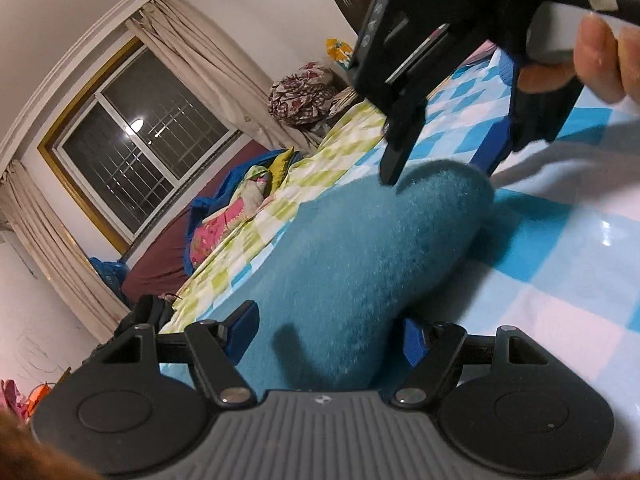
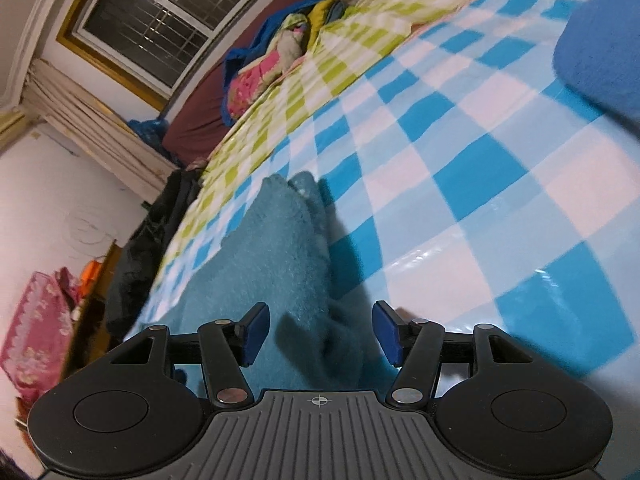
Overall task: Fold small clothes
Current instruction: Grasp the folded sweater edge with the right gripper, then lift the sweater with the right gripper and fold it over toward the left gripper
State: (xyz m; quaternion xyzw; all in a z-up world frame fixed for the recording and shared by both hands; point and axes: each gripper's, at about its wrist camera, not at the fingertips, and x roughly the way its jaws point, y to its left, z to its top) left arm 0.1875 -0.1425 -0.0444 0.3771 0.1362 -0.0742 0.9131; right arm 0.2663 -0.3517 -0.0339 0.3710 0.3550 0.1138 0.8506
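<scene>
A fuzzy teal garment (image 1: 360,248) lies on the blue-and-white checked cloth (image 1: 560,264); it also shows in the right wrist view (image 2: 272,264). My left gripper (image 1: 328,332) is open, its blue pads either side of the garment's near part, which rises in a fold between them. My right gripper (image 1: 440,164) hangs over the garment's far end in the left wrist view, fingers apart, a hand holding it. In its own view my right gripper (image 2: 320,332) is open astride a folded edge of the garment. A blue fuzzy item (image 2: 600,60) lies far right.
A green-and-white checked cloth (image 1: 304,184) covers the far part of the surface. Bundled colourful fabrics (image 1: 240,208) and a floral bundle (image 1: 300,96) lie beyond it. A window (image 1: 140,140) with curtains fills the back wall. Dark clothing (image 2: 144,248) hangs off the left edge.
</scene>
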